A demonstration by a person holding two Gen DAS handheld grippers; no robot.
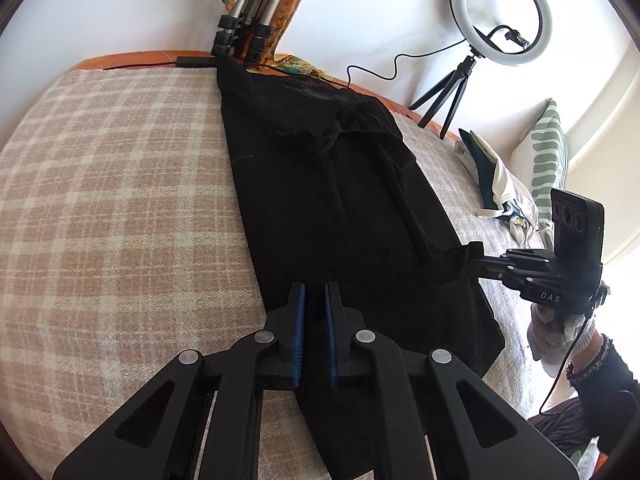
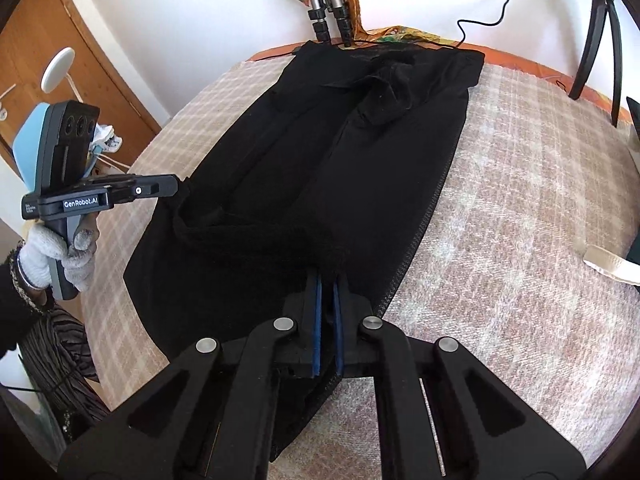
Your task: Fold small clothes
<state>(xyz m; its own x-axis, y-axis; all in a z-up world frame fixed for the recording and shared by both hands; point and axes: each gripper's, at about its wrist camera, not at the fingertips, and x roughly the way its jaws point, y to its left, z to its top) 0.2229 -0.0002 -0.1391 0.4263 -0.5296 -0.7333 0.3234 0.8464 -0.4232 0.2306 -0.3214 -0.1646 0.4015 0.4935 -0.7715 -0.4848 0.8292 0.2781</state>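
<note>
Our left gripper (image 1: 315,292) pinches the near hem of the black garment (image 1: 340,200) between narrow blue pads (image 1: 299,332), at 6 o'clock in its view. Our right gripper (image 2: 327,280) clamps a bunched fold of the same cloth, fingers nearly closed. The garment lies lengthwise on the plaid blanket (image 1: 120,200), running toward 12 o'clock. A ring light (image 1: 500,12) stands at 2 o'clock.

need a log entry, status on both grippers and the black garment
Left gripper shut on black garment near hem. Right gripper shut on the same edge. Garment flat on plaid blanket. Nothing in the way.
</note>
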